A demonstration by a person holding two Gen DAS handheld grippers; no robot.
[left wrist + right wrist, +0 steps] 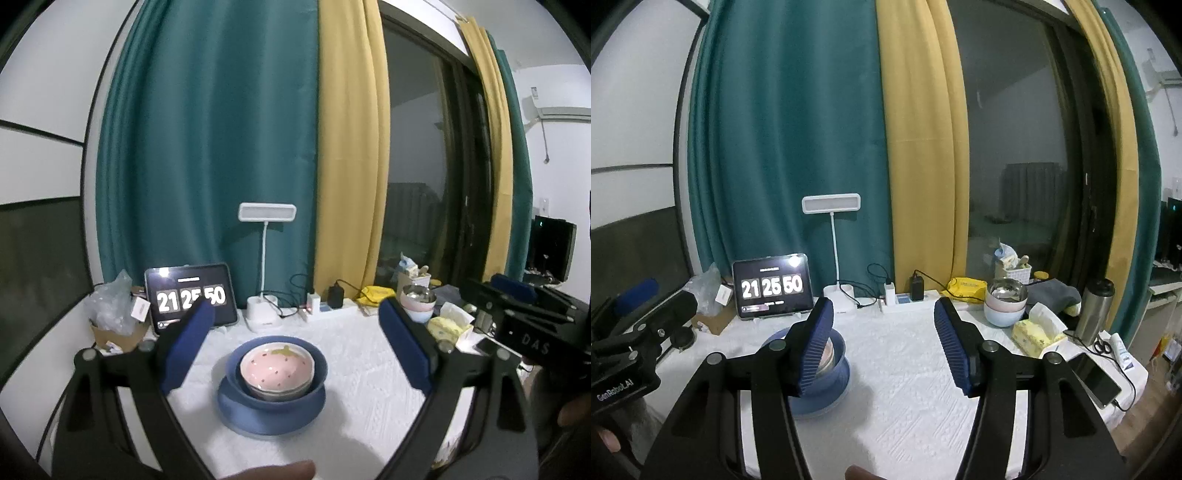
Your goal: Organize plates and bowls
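Blue plate (271,417): round, matte, lying flat on the white textured cloth near the middle of the table. Blue bowl (317,373): upright, seated on the plate, its rim wider than the contents. Pink bowl (277,365): upright, nested inside the blue bowl, pink interior with dark specks and a yellow-green strawberry-leaf mark at the far rim; at least one further pale bowl rim shows beneath it. Second stack (1004,304): well apart at the far right of the table, a metal bowl uppermost, a pinkish bowl under it, a pale blue bowl at the bottom, all upright.
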